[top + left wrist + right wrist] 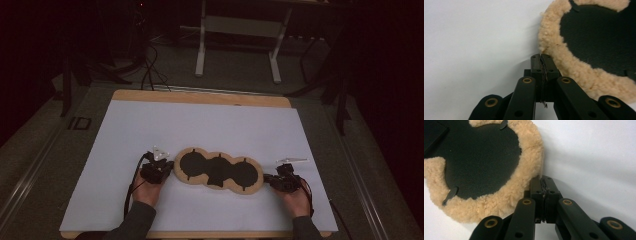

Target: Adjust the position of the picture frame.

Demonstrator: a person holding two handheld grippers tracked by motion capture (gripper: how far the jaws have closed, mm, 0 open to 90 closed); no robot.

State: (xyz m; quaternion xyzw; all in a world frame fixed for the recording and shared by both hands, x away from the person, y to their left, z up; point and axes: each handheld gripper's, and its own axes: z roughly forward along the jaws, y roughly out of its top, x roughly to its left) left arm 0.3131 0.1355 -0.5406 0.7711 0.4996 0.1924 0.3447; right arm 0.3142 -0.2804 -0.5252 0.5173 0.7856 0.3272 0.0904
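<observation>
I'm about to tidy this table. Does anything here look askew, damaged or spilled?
Nothing stands out. The fleece-edged black pad lies flat on the white sheet, fluffy rim intact, no spill. The left gripper and right gripper sit shut at its ends.

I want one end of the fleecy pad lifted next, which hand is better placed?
Roughly equal. The left tool and the right tool are both shut, each tip at its own end of the fleece-edged pad.

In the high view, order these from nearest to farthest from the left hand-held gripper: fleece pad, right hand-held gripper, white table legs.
1. Fleece pad: right beside the left hand-held gripper, at its right.
2. Right hand-held gripper: at the pad's other end.
3. White table legs: far back, on the floor.
</observation>
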